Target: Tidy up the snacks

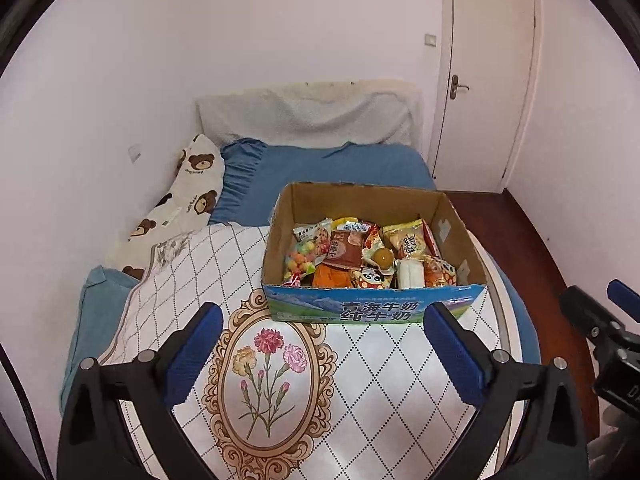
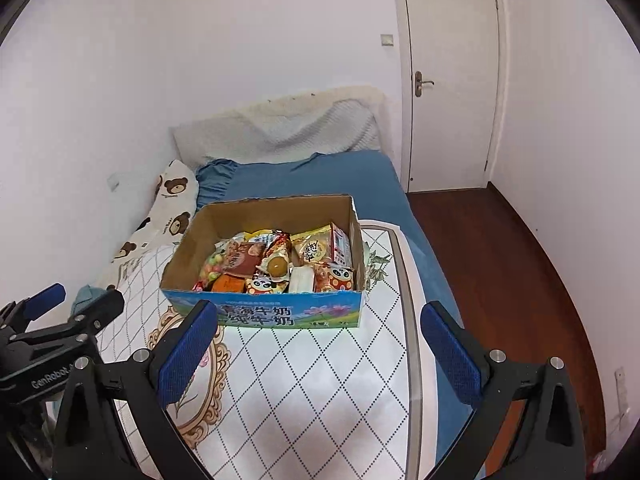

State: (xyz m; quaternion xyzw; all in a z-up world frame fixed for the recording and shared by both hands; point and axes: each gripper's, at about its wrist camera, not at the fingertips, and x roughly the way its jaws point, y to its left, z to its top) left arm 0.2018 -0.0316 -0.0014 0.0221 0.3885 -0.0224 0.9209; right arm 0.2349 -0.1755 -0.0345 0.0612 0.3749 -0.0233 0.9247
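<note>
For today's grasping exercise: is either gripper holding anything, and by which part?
Nothing is held. The left gripper and right gripper both stand open and empty, short of the snack box.

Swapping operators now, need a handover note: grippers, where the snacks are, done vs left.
Left gripper: open, empty, short of the box.
Right gripper: open, empty, also short of it.
Cardboard box sits on the patterned cloth on the bed; snack packets piled loose inside.
Done: nothing visibly sorted.
Left: all of the organizing.
</note>
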